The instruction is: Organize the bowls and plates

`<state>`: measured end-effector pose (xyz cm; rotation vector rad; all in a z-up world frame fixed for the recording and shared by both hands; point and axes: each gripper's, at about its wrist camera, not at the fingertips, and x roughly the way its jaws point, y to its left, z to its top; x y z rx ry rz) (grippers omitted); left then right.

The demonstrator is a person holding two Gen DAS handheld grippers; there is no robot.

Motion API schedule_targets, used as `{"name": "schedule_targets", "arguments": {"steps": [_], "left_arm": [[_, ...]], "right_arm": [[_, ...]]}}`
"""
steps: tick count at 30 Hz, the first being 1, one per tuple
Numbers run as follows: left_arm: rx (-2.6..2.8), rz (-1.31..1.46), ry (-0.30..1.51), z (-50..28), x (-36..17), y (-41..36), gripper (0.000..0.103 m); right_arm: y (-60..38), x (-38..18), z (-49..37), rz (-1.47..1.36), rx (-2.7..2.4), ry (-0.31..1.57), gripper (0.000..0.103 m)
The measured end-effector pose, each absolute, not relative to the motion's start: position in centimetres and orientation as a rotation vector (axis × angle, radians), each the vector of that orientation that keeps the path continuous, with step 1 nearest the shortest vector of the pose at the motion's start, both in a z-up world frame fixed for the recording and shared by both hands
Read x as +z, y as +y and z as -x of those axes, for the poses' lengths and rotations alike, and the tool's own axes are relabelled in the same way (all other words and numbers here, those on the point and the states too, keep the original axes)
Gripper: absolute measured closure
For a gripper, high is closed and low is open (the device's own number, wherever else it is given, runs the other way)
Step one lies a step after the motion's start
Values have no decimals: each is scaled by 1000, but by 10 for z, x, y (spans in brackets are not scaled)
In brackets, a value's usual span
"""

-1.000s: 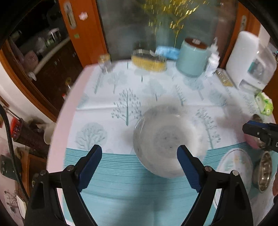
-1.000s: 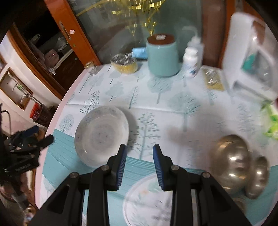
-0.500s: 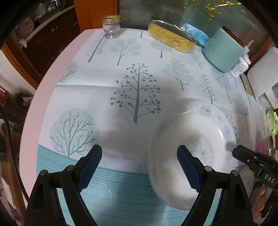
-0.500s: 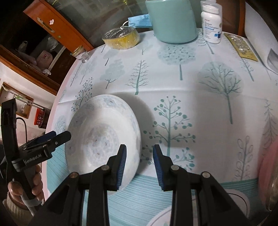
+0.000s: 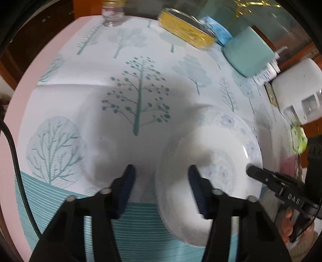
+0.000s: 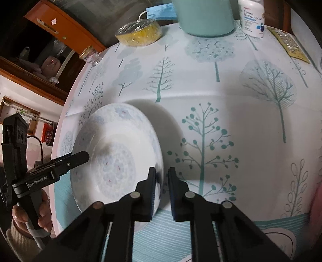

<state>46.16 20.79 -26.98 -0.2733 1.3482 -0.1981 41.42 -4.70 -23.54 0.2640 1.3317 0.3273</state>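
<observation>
A white bowl (image 5: pixel 211 157) with a pale blue flower pattern sits on the tree-print tablecloth (image 5: pixel 140 80). My left gripper (image 5: pixel 162 179) straddles the bowl's left rim, one pad outside and one inside. Its jaws are closing and still stand clear of the rim. In the right wrist view the bowl (image 6: pixel 116 157) lies at lower left. My right gripper (image 6: pixel 162 179) has the right rim between its pads, with its jaws closing tight on it. The left gripper's fingertips (image 6: pixel 80 157) reach over the opposite rim, held by a hand in a knit sleeve.
At the table's far side stand a yellow wrapped container (image 6: pixel 138 33), a teal canister (image 6: pixel 205 16), a small glass jar (image 6: pixel 90 55) and a supplement bottle (image 6: pixel 252 18). A white appliance (image 5: pixel 297 88) is far right. A plate's edge (image 6: pixel 281 241) shows near me.
Both grippers came down onto the bowl from above. The left jaws narrowed from wide open around the left rim, and the right jaws closed in on the right rim.
</observation>
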Motion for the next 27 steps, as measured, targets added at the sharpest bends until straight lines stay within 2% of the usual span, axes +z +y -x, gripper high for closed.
{"name": "schedule_targets", "arguments": {"steps": [1,3,4,11,27], "left_arm": [[-209,271,1352,-462,-270,206,71],[-231,265,1373,-462,-272,200,82],[-226,250,1369,-462,-270,198,84],[-247,224,1394,-452,-268,190,90],[-315,161,1423,-381,-232,153,90]], "right_arm": [[-47,-235,-414,-266,330,1331,93],[-47,-235,-414,-283,336,1334,96],[-47,-235,-414,-285,334,1336,96],[-51,-234,-407,-286,328,1354,96],[-84,-212,-353,-298,313,1401,96]]}}
